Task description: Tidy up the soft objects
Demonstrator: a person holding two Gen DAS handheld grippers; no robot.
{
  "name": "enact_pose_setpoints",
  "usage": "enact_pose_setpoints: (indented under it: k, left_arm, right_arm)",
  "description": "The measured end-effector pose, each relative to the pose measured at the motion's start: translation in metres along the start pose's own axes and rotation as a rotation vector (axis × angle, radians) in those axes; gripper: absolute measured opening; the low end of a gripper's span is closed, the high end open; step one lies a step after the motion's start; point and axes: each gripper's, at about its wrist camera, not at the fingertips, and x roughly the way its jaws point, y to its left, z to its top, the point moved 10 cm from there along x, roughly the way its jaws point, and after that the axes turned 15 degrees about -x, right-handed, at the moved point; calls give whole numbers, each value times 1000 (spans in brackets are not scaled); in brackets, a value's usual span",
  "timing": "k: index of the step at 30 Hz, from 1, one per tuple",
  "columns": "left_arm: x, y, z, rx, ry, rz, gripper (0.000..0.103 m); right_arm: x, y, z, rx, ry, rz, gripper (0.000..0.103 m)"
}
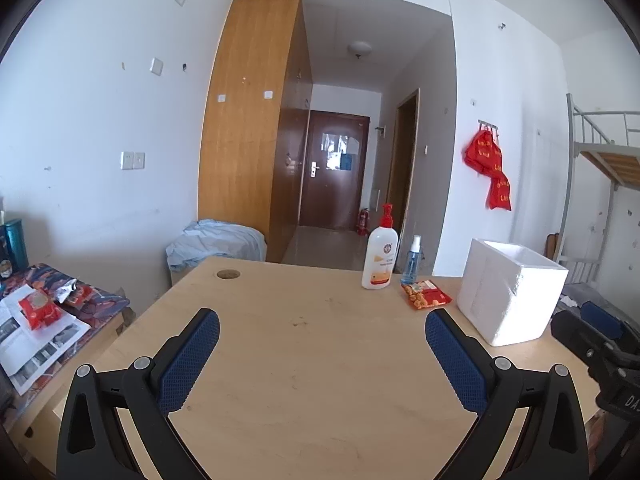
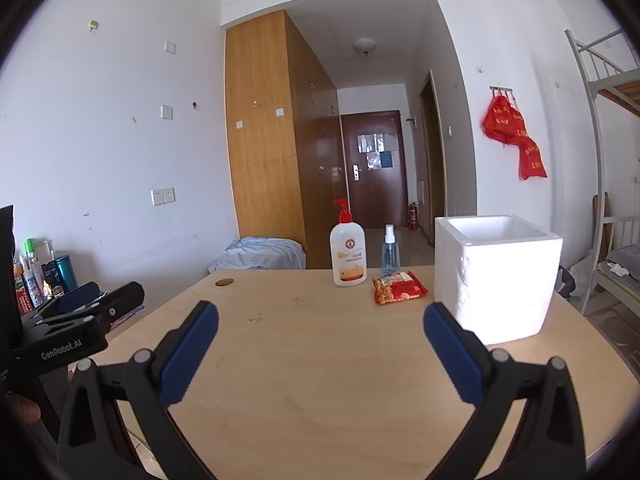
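Both my claws — left claw [image 1: 322,330], right claw [image 2: 321,326] — spread wide, empty, above the surface [image 1: 304,344]. Nothing grasped yet — snack packet [image 2: 400,288] lies just beside foam box [image 2: 496,276]; next I reach for it.

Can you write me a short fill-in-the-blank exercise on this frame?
1. The snack packet lies between the spray bottle and the white ____ box.
2. The lotion bottle has a ____ pump.
3. Both the left gripper and the right gripper are ____.

Missing: foam; red; open
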Motion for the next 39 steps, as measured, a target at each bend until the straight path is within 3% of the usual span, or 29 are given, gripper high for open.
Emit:
enact_pose_setpoints:
  k: [39]
  left_arm:
    - [-3, -13, -5, 29, 6, -39, 103]
  right_arm:
    - [-5, -17, -1, 37, 20, -61, 103]
